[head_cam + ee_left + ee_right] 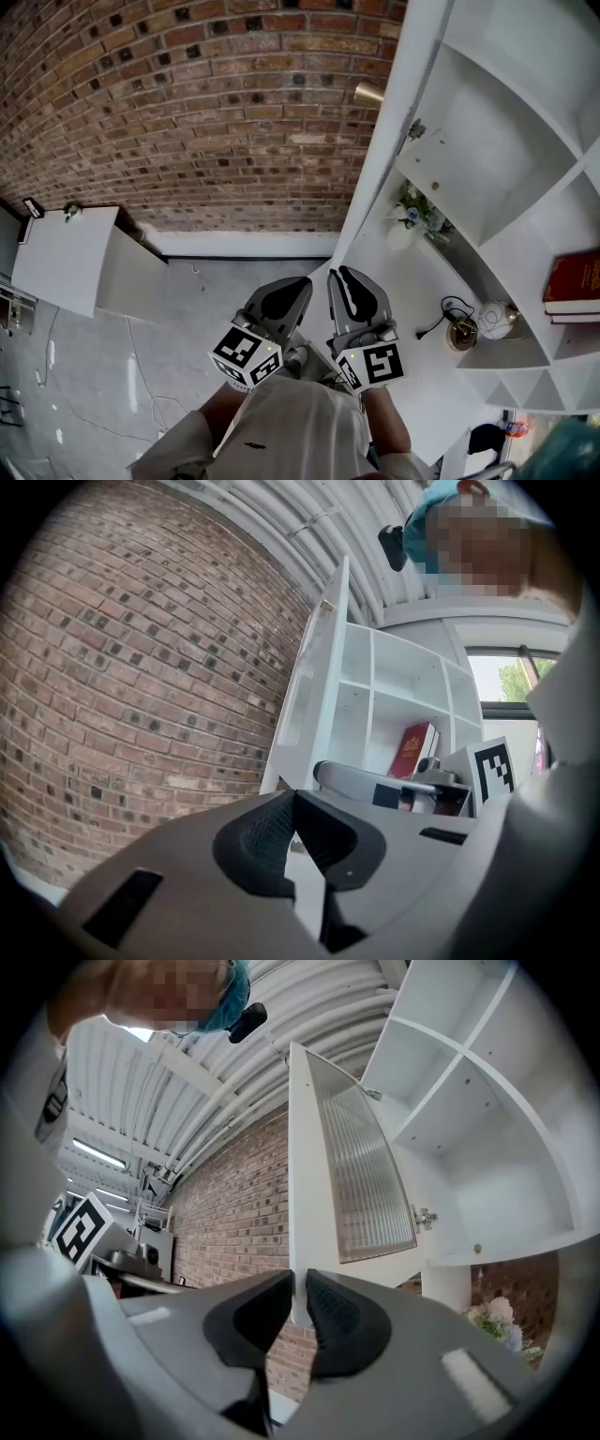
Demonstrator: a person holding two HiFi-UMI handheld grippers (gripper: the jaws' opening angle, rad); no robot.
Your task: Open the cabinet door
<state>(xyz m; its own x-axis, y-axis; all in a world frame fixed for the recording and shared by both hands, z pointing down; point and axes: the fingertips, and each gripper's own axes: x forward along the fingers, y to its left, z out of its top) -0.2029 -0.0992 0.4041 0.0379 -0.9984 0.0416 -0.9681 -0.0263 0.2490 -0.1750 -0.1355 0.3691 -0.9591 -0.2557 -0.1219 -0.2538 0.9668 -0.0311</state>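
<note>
Pinching the bottom edge of the upright white glass-panelled cabinet door (356, 1166), swung off the white cabinet's (487, 1147) left edge, is the right gripper (300, 1279); left gripper's (294, 799) jaws together, empty.

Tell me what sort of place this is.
Probably an indoor test room staged like a home: brick wall, white cabinet with a red book and flowers, ribbed industrial ceiling.

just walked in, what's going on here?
A person works two handheld tools at a white cabinet. The right tool is clamped on the edge of the door, which already stands swung open with the shelves exposed. The left tool is shut and empty, held beside the right one.
</note>
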